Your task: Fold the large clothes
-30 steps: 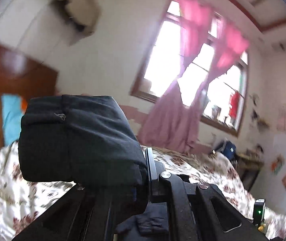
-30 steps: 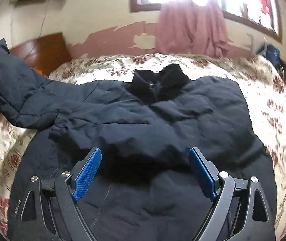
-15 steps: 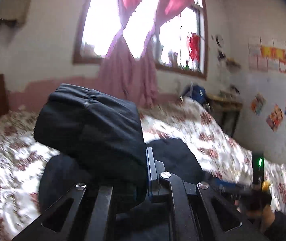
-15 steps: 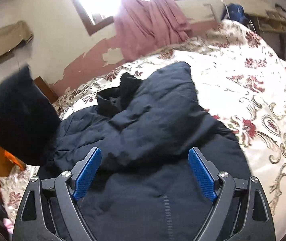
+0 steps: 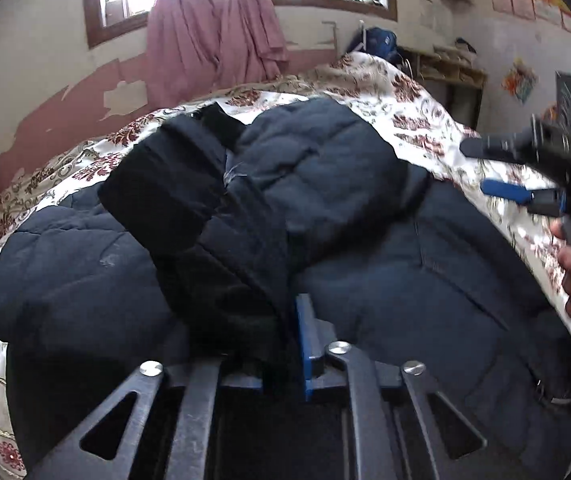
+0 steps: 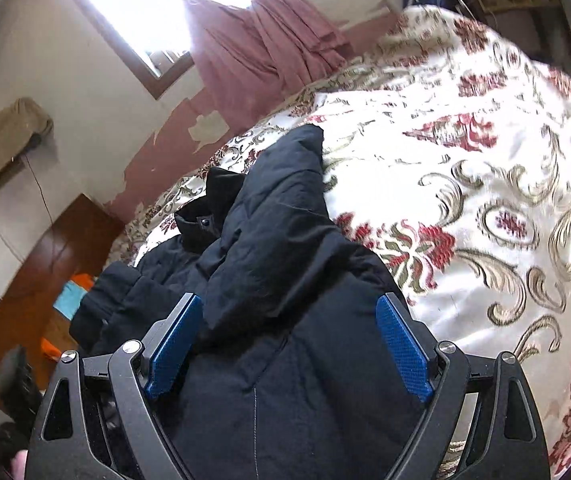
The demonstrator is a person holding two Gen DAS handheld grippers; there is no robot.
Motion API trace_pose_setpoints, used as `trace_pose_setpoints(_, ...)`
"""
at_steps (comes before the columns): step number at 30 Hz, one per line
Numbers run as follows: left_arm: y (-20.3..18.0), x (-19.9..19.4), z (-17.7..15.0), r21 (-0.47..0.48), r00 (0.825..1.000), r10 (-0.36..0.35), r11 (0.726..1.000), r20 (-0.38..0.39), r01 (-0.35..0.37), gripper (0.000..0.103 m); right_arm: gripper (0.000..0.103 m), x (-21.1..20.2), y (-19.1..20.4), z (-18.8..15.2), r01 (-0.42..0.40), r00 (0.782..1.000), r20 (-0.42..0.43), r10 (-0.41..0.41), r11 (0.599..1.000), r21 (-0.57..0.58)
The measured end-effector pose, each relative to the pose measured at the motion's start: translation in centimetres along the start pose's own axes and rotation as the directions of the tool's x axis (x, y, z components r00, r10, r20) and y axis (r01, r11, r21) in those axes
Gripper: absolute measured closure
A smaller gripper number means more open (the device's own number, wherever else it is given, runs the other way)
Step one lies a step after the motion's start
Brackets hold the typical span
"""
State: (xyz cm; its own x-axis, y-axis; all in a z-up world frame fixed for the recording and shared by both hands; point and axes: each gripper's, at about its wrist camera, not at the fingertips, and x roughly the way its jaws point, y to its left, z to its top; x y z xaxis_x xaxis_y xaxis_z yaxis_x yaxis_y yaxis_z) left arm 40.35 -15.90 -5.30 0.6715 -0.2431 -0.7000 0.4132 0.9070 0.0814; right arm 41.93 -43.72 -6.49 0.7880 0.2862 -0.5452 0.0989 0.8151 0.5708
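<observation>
Bed: floral bedspread [image 6: 465,168], dark jacket [image 5: 425,264] spread along it, collar toward the far edge.
Left gripper [image 5: 281,344]: jaws opening, sleeve [image 5: 189,216] still between them, draped across the chest.
Right gripper [image 6: 289,344]: wide open, empty, above the jacket's right edge.
Hidden: left inner pad, jacket hem.

Floral bed [image 6: 485,152] — dark padded jacket [image 6: 285,360] atop

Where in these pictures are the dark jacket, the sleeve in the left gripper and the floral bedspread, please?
dark jacket [image 6: 285,380]: right wrist view, on its body panel.
sleeve [image 5: 205,240]: left wrist view, mid-length of the folded-over sleeve.
floral bedspread [image 6: 465,200]: right wrist view, bare patterned area right of the jacket.
</observation>
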Motion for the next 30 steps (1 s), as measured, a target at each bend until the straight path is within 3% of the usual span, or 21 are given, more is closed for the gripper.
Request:
trace_pose_setpoints(2,-0.5,-0.2,-0.1,0.0,1.0,-0.03,1.0,-0.002,0.03,0.06,0.018,-0.1,-0.7,-0.2,-0.03,1.0,-0.008,0.03,0.999,0.023)
trace_pose_setpoints(4,-1.2,-0.7,-0.2,0.009,0.999,-0.047,0.999,0.018,0.047,0.015,0.018,0.1,-1.0,-0.3,-0.053,0.998,-0.012,0.054,0.998,0.039)
trace_pose_setpoints(6,-2.1,-1.8,-0.4,0.038,0.996,-0.049,0.998,0.073,0.047,0.013,0.018,0.5,-1.2,-0.5,-0.081,0.996,-0.026,0.083,0.995,0.051)
trace_pose_setpoints(8,-2.9,-2.5,-0.6,0.076,0.995,-0.072,0.995,0.074,0.066,0.013,0.018,1.3,-1.5,-0.9,-0.138,0.987,-0.067,0.143,0.988,0.074)
trace_pose_setpoints(12,-3.0,-3.3,-1.1,0.073,0.994,-0.089,0.994,0.061,0.085,0.013,0.018,3.8,-1.7,-2.0,-0.241,0.948,-0.176,0.266,0.959,0.148)
trace_pose_setpoints(17,-0.2,-4.6,-2.1,-0.032,0.998,-0.025,0.999,0.061,0.027,0.013,0.018,4.1,0.6,-2.9,-0.193,0.957,-0.214,0.194,0.981,0.027)
trace_pose_setpoints(20,3.0,-5.9,-2.9,-0.129,0.996,0.056,0.991,0.071,-0.047,0.013,0.021,4.1,3.0,-3.8,-0.148,0.969,-0.215,0.123,0.984,-0.102)
trace_pose_setpoints(22,5.5,-6.7,-3.4,-0.192,0.989,0.128,0.975,0.071,-0.112,0.013,0.031,4.8,4.6,-4.7,-0.148,0.965,-0.241,0.106,0.975,-0.164)
trace_pose_setpoints(24,8.3,-7.4,-4.0,-0.255,0.976,0.212,0.948,0.05,-0.192,0.013,0.056,5.8,5.9,-5.6,-0.145,0.959,-0.271,0.085,0.967,-0.21)
trace_pose_setpoints(26,10.9,-7.9,-4.8,-0.325,0.968,0.249,0.917,0.018,-0.23,0.013,0.063,6.1,6.5,-6.1,-0.112,0.961,-0.272,0.042,0.963,-0.245)
trace_pose_setpoints(28,13.1,-8.5,-5.6,-0.384,0.965,0.264,0.891,0.003,-0.242,0.013,0.078,6.0,6.9,-6.0,-0.095,0.967,-0.253,0.025,0.959,-0.267)
trace_pose_setpoints(29,13.9,-8.9,-5.9,-0.402,0.963,0.269,0.882,0.001,-0.245,0.013,0.094,5.7,7.1,-5.7,-0.088,0.972,-0.233,0.022,0.957,-0.277)
trace_pose_setpoints(30,15.0,-9.4,-6.4,-0.423,0.961,0.278,0.87,0.002,-0.251,0.013,0.098,5.2,7.4,-5.2,-0.095,0.977,-0.211,0.034,0.953,-0.287)
